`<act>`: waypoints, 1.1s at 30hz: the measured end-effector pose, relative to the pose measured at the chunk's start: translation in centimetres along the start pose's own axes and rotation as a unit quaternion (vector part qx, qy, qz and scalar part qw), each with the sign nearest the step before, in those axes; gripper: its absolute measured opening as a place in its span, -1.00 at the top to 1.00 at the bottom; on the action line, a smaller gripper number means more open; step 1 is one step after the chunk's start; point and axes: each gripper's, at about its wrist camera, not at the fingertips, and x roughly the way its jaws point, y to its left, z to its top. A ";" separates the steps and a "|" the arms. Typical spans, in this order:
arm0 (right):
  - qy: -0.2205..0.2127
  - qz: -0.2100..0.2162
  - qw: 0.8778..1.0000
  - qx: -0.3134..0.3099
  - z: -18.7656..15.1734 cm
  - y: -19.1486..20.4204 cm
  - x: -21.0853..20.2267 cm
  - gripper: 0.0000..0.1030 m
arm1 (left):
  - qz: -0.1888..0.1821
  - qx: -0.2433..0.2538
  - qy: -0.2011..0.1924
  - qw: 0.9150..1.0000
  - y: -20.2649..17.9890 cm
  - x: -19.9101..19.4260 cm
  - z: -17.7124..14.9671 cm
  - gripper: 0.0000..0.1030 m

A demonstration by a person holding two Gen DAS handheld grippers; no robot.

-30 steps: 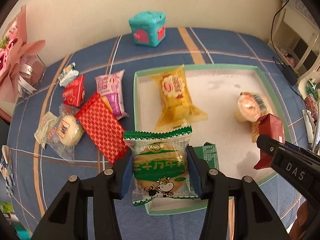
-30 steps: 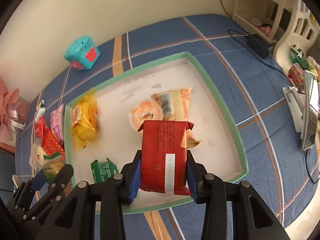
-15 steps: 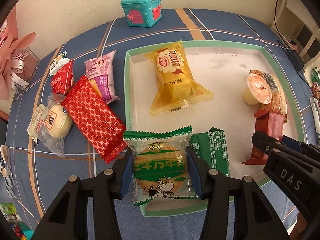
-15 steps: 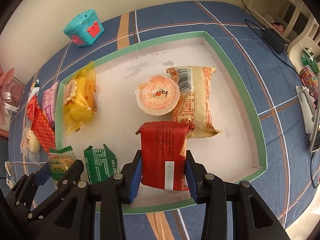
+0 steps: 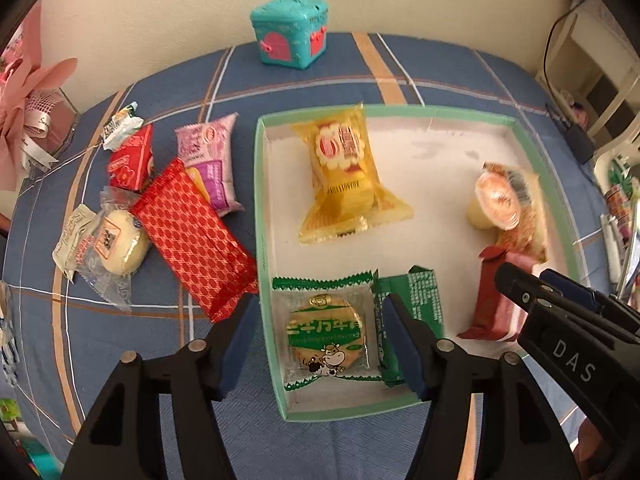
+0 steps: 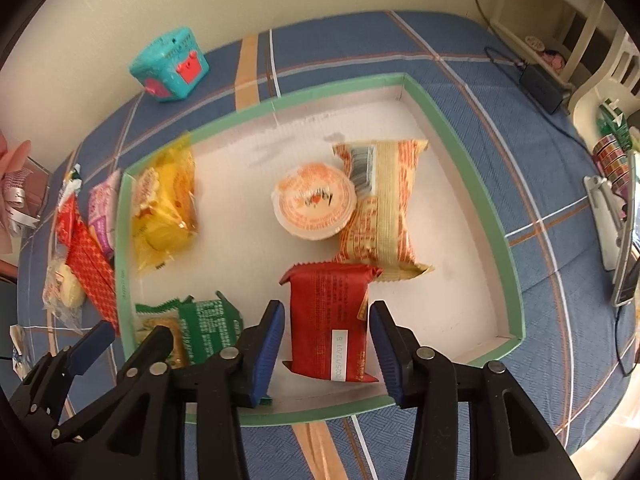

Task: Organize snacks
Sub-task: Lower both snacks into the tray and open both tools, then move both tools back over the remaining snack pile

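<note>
- Opening over the near-left corner of the green-rimmed tray, the left gripper has its fingers apart, with the green biscuit packet lying flat on the tray floor between them and a gap on either side.
- Just right of that packet, touching its edge, sits a dark green wrapper.
- At the lower middle of the right wrist view, the right gripper is also opening; the red packet lies between its blue pads, clear of both, resting on the tray floor near the front rim.
- Behind the red packet, an orange-striped packet lies lengthwise, with a round jelly cup touching its left side.
- A yellow cake packet rests in the upper left part of the tray.
- Left of the tray, on the blue plaid surface, wait a long red patterned packet, a pink packet, a small red packet and a clear-wrapped bun.
- A teal toy box stands by the wall at the top.
</note>
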 end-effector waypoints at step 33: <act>-0.023 -0.004 0.999 -0.024 -0.2 1.2 -0.9 -1.00 | 0.017 -0.172 -0.017 0.985 10.3 -1.4 0.5 -0.89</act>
